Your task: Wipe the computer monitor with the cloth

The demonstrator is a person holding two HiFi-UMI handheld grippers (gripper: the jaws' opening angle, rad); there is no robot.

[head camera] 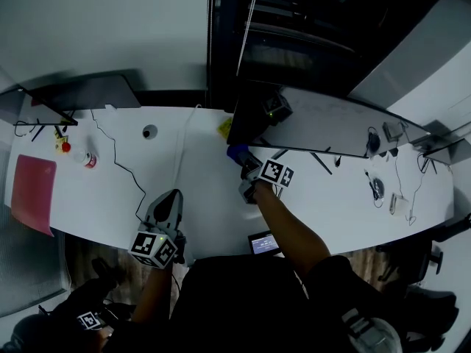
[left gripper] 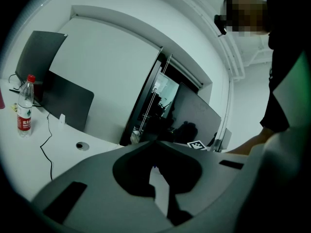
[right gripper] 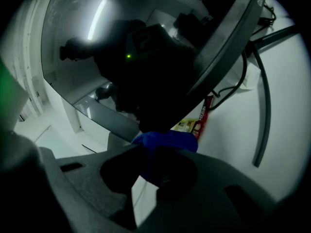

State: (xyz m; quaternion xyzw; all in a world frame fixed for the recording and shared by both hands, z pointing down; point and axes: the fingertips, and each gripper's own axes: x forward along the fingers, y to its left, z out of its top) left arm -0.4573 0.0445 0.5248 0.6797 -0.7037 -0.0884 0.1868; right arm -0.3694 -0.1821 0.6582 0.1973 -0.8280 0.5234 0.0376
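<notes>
From above, the computer monitor point(head camera: 316, 123) stands on the white desk point(head camera: 199, 190), its dark screen facing me. My right gripper point(head camera: 244, 165) is shut on a blue cloth point(head camera: 236, 153) at the monitor's lower left corner. In the right gripper view the cloth point(right gripper: 167, 141) bunches between the jaws, right under the glossy screen point(right gripper: 92, 47), touching or almost touching its bottom edge. My left gripper point(head camera: 170, 197) hangs over the desk's front edge, far from the monitor. Its jaws meet at the tips point(left gripper: 156, 143) with nothing between them.
A red-capped bottle point(left gripper: 24, 109) and a second dark monitor point(head camera: 82, 94) stand at the desk's left, with a pink folder point(head camera: 31, 190) and a black cable point(head camera: 121, 169). A yellow packet point(right gripper: 187, 126) lies by the monitor's foot. Cables and small devices point(head camera: 379, 186) crowd the right.
</notes>
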